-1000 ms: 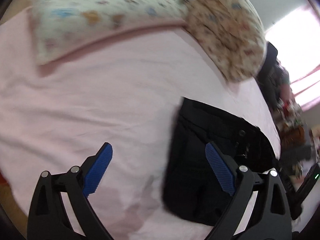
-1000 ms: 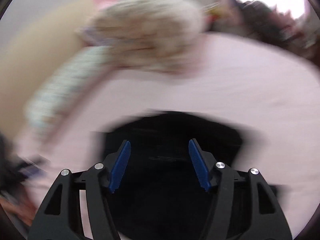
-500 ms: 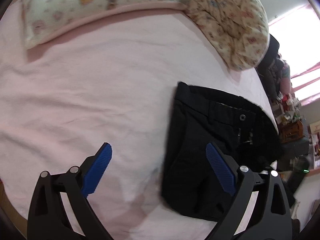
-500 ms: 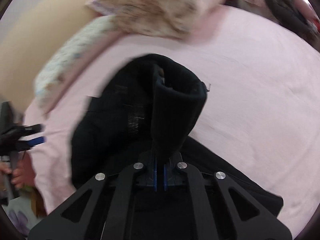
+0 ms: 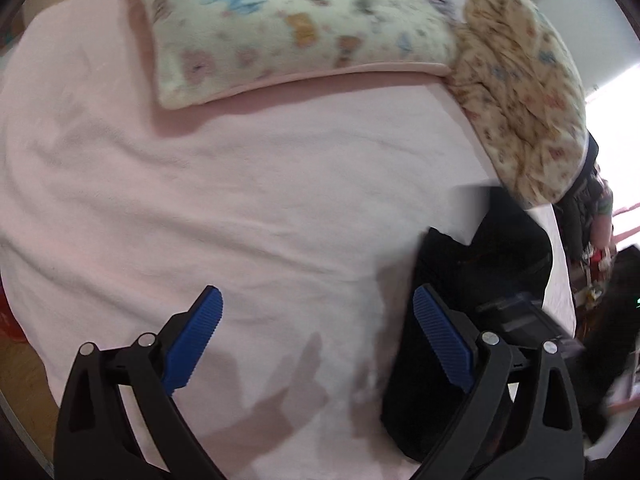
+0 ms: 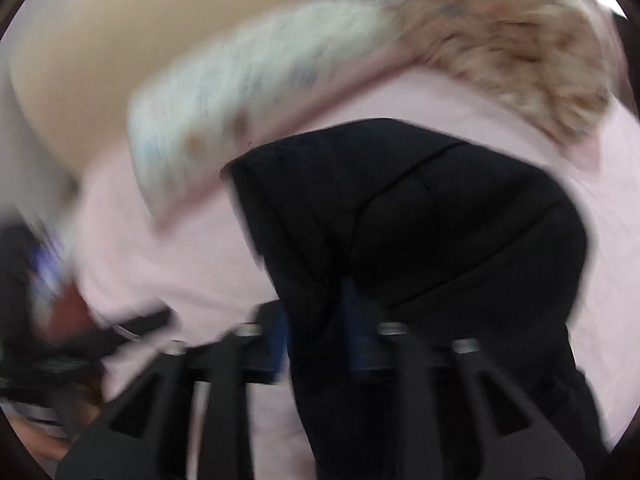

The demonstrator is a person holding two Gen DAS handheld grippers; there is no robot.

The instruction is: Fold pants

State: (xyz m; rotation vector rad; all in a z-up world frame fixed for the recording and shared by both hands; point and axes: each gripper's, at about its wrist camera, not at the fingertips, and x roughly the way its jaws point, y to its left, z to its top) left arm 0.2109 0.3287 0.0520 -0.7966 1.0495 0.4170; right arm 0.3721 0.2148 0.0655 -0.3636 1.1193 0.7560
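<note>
Left gripper [image 5: 316, 340]: jaws spread wide, nothing between the blue pads [image 5: 192, 340]; it hangs over bare pink bed sheet [image 5: 240, 200], just left of the black pants [image 5: 472, 280]. Its right pad overlaps the pants' left edge in the view; contact cannot be confirmed.

Right gripper [image 6: 320, 332]: heavily blurred. Its jaws have just been opening and stand partly apart, with a fold of the pants [image 6: 420, 220] passing between them. Whether the pads press the cloth cannot be made out through the smear.

Pants: lying on the sheet in a bunched, doubled heap, toward the bed's right side as the left wrist camera sees it. Their lower portion is hidden behind the gripper frames in both views, and no waistband or button can be picked out.

Beyond: a pale printed pillow [image 5: 288, 28] and a beige floral one [image 5: 524, 92] lie at the head of the bed, touching each other. Dark clutter [image 5: 592, 216] at the right edge is cut off by the lens rim and not identifiable. A smeared dark shape [image 6: 44, 320] at the lower left of the right wrist view is also unreadable.
</note>
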